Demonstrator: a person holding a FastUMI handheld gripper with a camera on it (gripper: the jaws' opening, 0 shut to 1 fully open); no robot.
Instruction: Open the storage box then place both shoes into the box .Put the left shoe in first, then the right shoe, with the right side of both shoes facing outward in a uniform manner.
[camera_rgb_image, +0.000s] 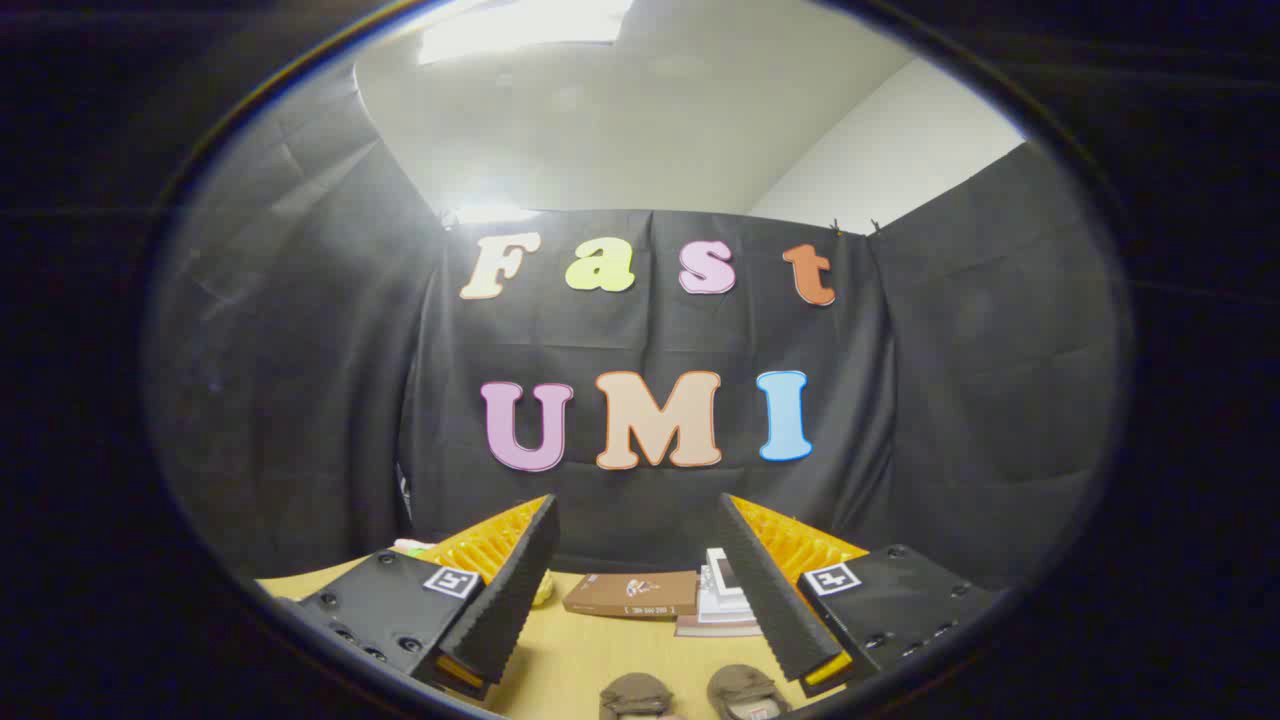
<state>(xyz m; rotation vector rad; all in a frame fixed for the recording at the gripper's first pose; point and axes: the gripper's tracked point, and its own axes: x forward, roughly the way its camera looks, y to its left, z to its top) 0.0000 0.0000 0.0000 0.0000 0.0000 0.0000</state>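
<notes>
Brown box (631, 594) lies flat at twelve o'clock beyond the wide-open, empty gripper (635, 570); two shoes (690, 695) sit near, at six o'clock. Best reach forward, level, and catch the lid's near edge first.

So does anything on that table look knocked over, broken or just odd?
Nothing stands out. The two brown shoes sit side by side on the table, between the open gripper's fingers. The brown box lies flat and closed beyond them, beside a neat white stack.
</notes>
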